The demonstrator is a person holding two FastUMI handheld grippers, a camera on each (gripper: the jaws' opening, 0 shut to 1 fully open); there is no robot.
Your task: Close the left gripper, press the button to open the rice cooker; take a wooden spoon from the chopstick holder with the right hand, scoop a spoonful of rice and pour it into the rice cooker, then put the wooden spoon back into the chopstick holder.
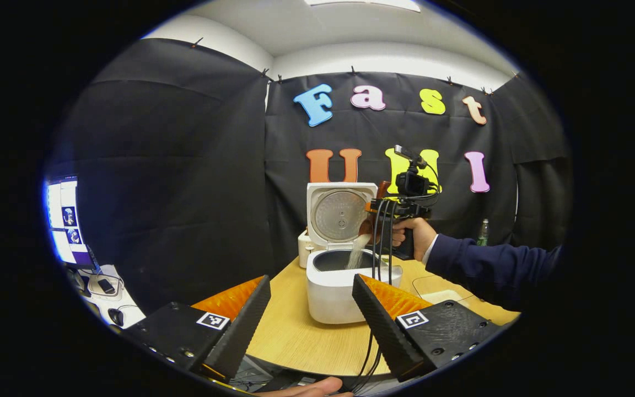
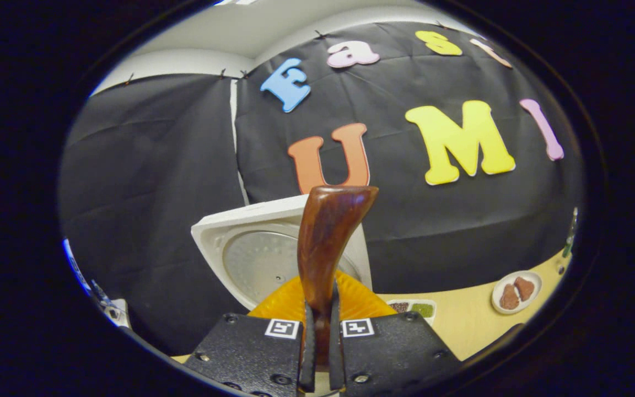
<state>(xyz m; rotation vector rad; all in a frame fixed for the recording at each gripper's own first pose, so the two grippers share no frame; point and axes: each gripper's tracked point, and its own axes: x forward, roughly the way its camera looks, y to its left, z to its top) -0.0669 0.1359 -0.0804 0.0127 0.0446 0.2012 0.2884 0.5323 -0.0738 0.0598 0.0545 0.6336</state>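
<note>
We are clamping the wooden spoon [image 2: 328, 242] in the right hand-held gripper [image 2: 321, 331] — rice [image 1: 357, 251] is streaming into the open rice cooker [image 1: 331, 286] on the table [image 1: 295, 331]. Our left hand-held gripper [image 1: 311, 309] is hanging back, fingers spread wide, holding nothing.

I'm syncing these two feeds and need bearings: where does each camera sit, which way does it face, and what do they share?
Left gripper view: rides the left gripper, held back from the table, facing the open rice cooker; its own spread fingers show, also the right gripper and hand pouring rice.
Right gripper view: rides the right gripper, tilted over the cooker, facing the wall; its fingers clamp the wooden spoon.
Shared: the rice cooker's raised lid.
</note>
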